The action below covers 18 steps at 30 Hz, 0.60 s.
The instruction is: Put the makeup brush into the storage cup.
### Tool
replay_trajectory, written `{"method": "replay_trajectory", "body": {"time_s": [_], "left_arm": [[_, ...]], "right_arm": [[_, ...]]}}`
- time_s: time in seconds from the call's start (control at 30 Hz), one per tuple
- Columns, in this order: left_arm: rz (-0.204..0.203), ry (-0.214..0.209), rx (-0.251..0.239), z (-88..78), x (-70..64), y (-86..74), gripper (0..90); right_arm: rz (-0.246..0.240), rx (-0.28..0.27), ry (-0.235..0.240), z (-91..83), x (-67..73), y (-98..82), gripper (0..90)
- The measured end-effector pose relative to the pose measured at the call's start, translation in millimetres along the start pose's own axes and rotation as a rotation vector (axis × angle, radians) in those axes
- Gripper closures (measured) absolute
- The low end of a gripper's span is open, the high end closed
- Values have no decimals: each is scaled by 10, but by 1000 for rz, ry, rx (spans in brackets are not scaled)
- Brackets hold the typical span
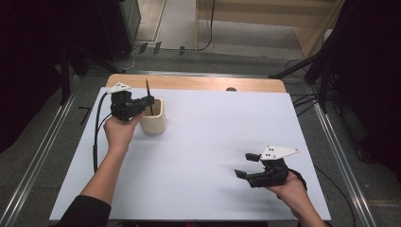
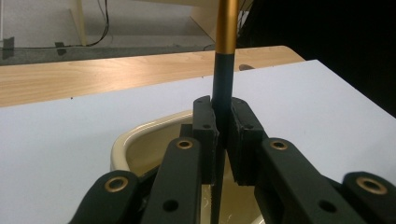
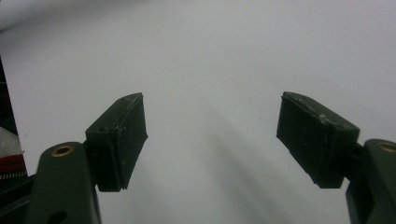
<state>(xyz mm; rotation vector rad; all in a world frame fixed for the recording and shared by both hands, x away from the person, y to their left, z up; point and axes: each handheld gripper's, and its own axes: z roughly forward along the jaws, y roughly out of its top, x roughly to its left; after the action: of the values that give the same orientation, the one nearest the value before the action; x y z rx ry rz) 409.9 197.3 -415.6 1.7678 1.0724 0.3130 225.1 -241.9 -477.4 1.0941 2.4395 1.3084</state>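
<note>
A cream cup stands on the white table at the back left. Over its mouth, my left gripper is shut on a thin dark pen that stands upright, its lower end down inside the cup. In the left gripper view the pen has a dark shaft with a gold upper part, pinched between the two pads, and the cup's rim lies just below. At the front right my right gripper is open, with bare table between its pads.
A strip of wooden tabletop runs along the far edge of the white sheet. Metal rails flank the table on both sides. Dark equipment stands at the left and right, and cables lie on the floor behind.
</note>
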Motion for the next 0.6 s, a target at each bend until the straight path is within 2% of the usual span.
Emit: {"method": "replay_trajectory", "body": {"time_s": [0.17,0.2,0.27,0.33,0.4,0.53,0.6], "left_arm": [[5,9,2,-13,-4,3,812],[9,16,-2,-23,-10,8,778],[21,33,-26,-47,-23,22,603],[14,40,-46,-71,-14,36,466],[-8,29,-47,-85,7,45,415],[4,36,-34,-108,15,54,377],[-4,20,-28,-112,19,60,356]], "right_arm": [[-1,0,0,2,0,0,251],[-3,0,1,3,0,0,251],[-5,0,2,3,4,0,251],[-6,1,2,2,6,0,251],[-6,1,1,2,6,0,251],[-6,1,2,1,7,3,251],[-9,0,2,0,6,4,251]]}}
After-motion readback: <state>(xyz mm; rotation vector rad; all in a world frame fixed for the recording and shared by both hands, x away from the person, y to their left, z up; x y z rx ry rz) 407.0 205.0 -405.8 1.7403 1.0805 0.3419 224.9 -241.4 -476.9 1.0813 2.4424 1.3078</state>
